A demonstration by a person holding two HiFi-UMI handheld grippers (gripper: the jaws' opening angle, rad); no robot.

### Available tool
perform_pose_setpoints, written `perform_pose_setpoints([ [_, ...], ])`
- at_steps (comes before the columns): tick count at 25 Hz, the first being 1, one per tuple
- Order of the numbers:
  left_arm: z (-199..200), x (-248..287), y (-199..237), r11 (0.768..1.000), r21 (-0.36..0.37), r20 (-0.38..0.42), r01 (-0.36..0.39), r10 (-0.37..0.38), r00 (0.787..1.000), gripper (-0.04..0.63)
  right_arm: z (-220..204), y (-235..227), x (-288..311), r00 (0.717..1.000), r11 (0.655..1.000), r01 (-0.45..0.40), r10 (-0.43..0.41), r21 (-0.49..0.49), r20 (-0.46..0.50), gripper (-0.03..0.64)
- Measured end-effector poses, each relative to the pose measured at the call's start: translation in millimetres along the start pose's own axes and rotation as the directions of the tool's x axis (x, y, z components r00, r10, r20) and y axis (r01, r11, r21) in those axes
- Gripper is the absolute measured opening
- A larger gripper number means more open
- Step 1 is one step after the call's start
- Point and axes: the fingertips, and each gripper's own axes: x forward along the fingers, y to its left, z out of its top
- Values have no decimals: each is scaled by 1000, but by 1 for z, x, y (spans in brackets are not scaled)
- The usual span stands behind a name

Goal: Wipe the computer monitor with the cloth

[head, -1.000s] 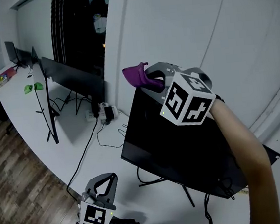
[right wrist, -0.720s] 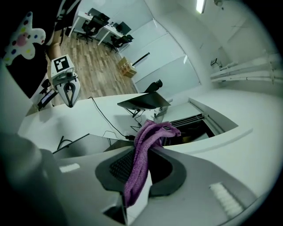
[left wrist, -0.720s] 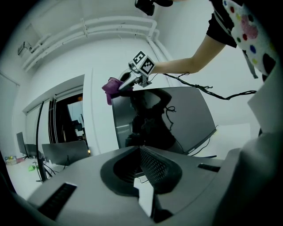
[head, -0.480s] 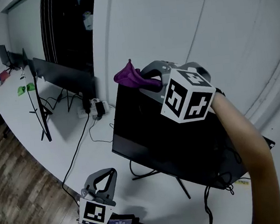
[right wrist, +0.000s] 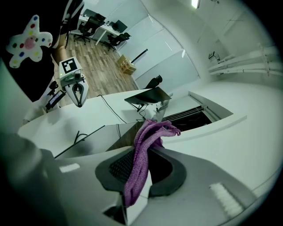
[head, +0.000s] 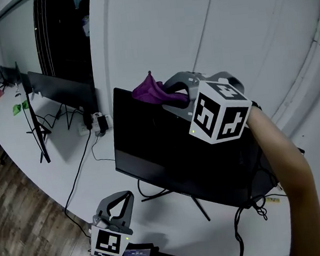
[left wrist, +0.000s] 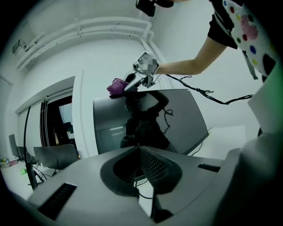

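The right gripper (head: 171, 96), fingers clamped on the purple cloth (head: 149, 90), holds it at the top edge of the monitor (head: 162, 152), while the left gripper (head: 118, 205), fingers together and empty, is low by the table (head: 91, 177) edge.

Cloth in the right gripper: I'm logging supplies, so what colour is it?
Purple; the cloth shows best in the right gripper view.

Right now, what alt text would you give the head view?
The right gripper, shut on a crumpled purple cloth, holds it at the top edge of a black flat-screen computer monitor on a white desk. The left gripper hangs low, shut and empty.
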Motion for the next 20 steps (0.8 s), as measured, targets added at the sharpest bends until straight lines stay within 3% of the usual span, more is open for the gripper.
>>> perform_pose_setpoints([
  [20, 28, 13, -73, 998, 22, 22, 64, -64, 998, 6, -74, 54, -95, 995, 999, 20, -18, 26, -96, 78],
])
